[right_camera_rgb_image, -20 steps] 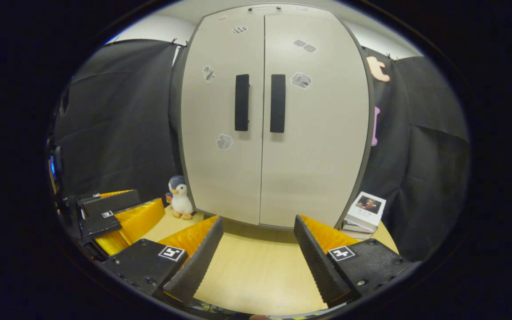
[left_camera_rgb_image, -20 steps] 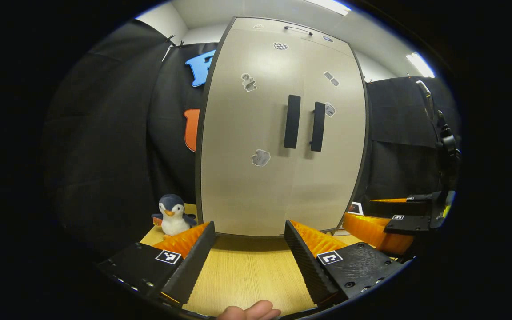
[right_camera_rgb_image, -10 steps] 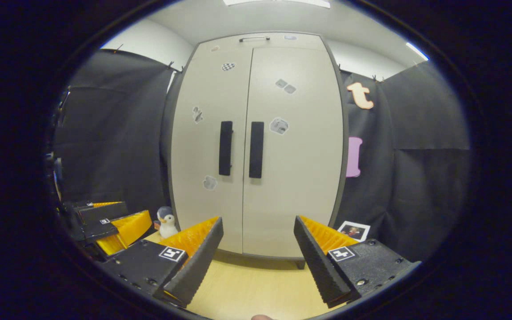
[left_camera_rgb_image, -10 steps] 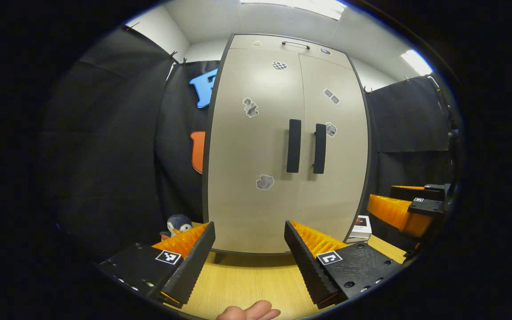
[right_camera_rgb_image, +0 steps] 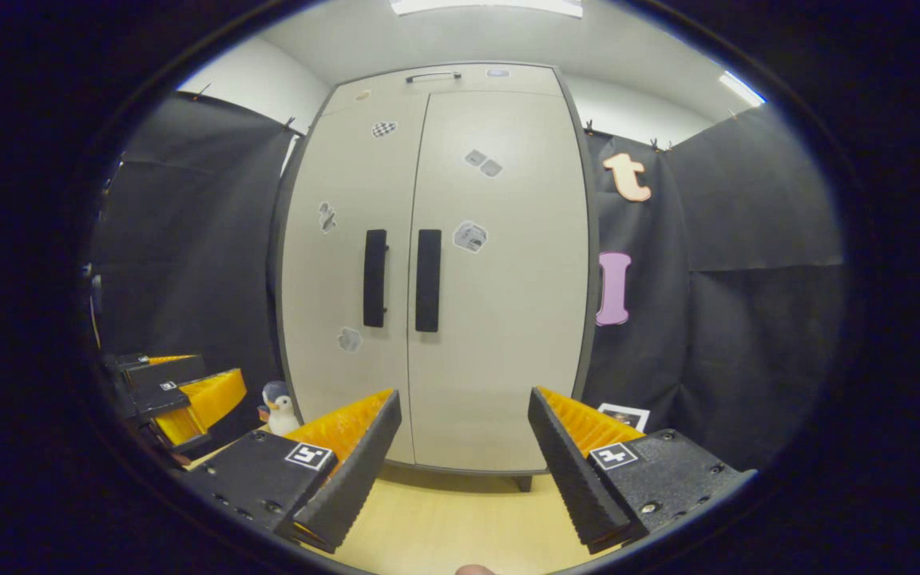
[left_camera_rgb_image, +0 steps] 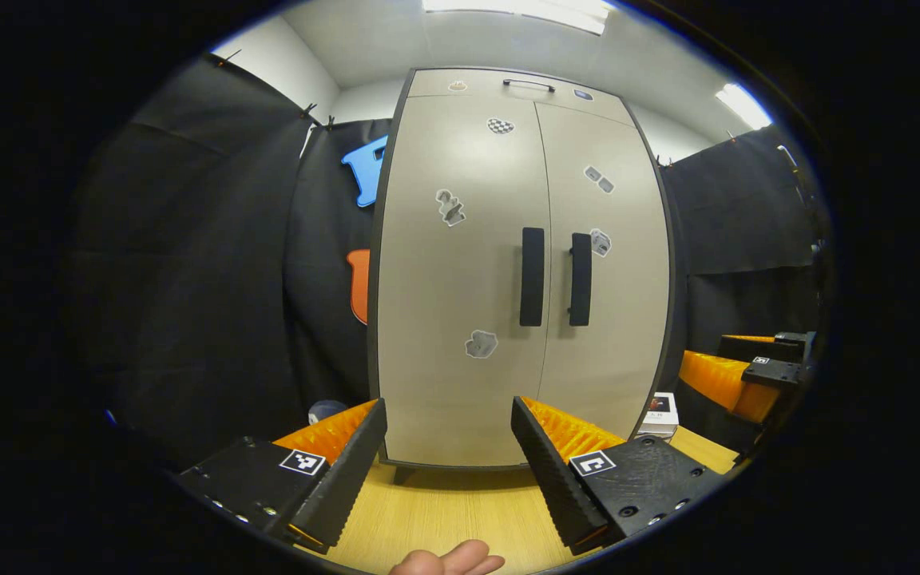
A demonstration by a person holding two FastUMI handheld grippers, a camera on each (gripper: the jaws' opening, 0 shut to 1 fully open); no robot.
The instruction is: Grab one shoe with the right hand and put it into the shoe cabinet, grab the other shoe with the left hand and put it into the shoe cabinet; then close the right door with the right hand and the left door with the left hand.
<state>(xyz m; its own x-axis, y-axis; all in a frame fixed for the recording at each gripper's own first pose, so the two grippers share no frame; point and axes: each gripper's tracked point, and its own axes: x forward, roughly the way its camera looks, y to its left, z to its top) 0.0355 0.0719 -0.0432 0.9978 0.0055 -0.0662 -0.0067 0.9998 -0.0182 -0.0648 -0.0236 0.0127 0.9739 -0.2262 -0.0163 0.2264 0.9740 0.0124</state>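
Observation:
The beige shoe cabinet (left_camera_rgb_image: 460, 279) (right_camera_rgb_image: 500, 319) stands on the wooden table with both doors shut flush, their two dark vertical handles (left_camera_rgb_image: 532, 275) (right_camera_rgb_image: 428, 279) side by side at the middle seam. My left gripper (left_camera_rgb_image: 448, 471) is open in front of the cabinet's lower edge, nothing between its fingers. In the right gripper view my right gripper (right_camera_rgb_image: 464, 471) is open too, empty, a short way back from the doors. Each view catches the other gripper off to the side: the right one (left_camera_rgb_image: 747, 375) and the left one (right_camera_rgb_image: 180, 391).
A plush penguin (right_camera_rgb_image: 279, 406) sits at the cabinet's left foot, half hidden behind my left finger (left_camera_rgb_image: 324, 411). A small boxed book (left_camera_rgb_image: 658, 409) (right_camera_rgb_image: 624, 417) lies at the cabinet's right foot. A fingertip of the holding hand (left_camera_rgb_image: 448, 561) shows at the bottom edge.
Both grippers have pulled back and tilted upward from the cabinet, so it looks smaller and the ceiling shows. The doors stayed shut and both grippers stayed open.

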